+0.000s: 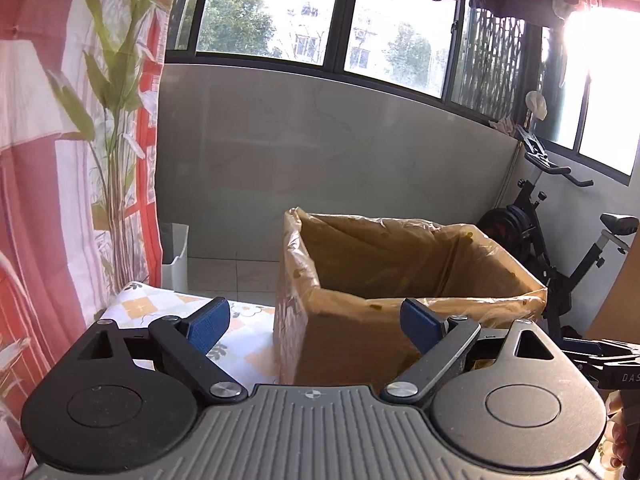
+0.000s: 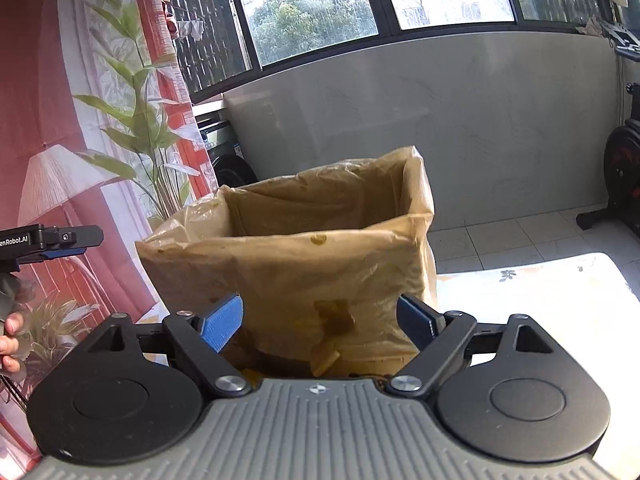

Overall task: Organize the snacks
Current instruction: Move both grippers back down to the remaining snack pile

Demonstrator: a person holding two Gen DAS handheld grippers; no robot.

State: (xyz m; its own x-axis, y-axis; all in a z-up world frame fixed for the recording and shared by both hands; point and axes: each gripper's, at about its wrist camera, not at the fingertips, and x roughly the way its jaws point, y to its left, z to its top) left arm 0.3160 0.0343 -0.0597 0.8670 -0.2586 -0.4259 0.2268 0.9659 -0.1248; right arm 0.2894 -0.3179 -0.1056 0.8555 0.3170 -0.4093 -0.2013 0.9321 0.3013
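On the patterned table (image 1: 160, 300), right in front of both cameras, stands the cardboard box (image 1: 344, 344) lined with a thin brownish plastic bag (image 2: 320, 216) whose edge is folded out over the rim. No snacks can be made out in either view; the inside of the box, as far as it shows, looks bare, and its bottom is hidden.

The left gripper (image 1: 316, 322) has its fingers (image 1: 210, 322) spread wide and grasps nothing; the near corner of the box lies in line with the gap. The right gripper (image 2: 320, 322) is likewise released, its blue fingers (image 2: 222, 326) standing either side of the bag-covered front wall, seemingly without pressing on it. The left gripper also shows at the left edge of the right wrist view, with part of a hand (image 2: 10, 340) below it.

Judging by its look, the box is light and fairly stiff, but its open top walls would probably bow if squeezed hard. The liner is soft, crinkly and slippery: pinching it alone would likely drag the film off the rim rather than move the box. A safer hold would be wall and film together at the rim near a corner, where the cardboard is stiffest, ideally one gripper on each side.
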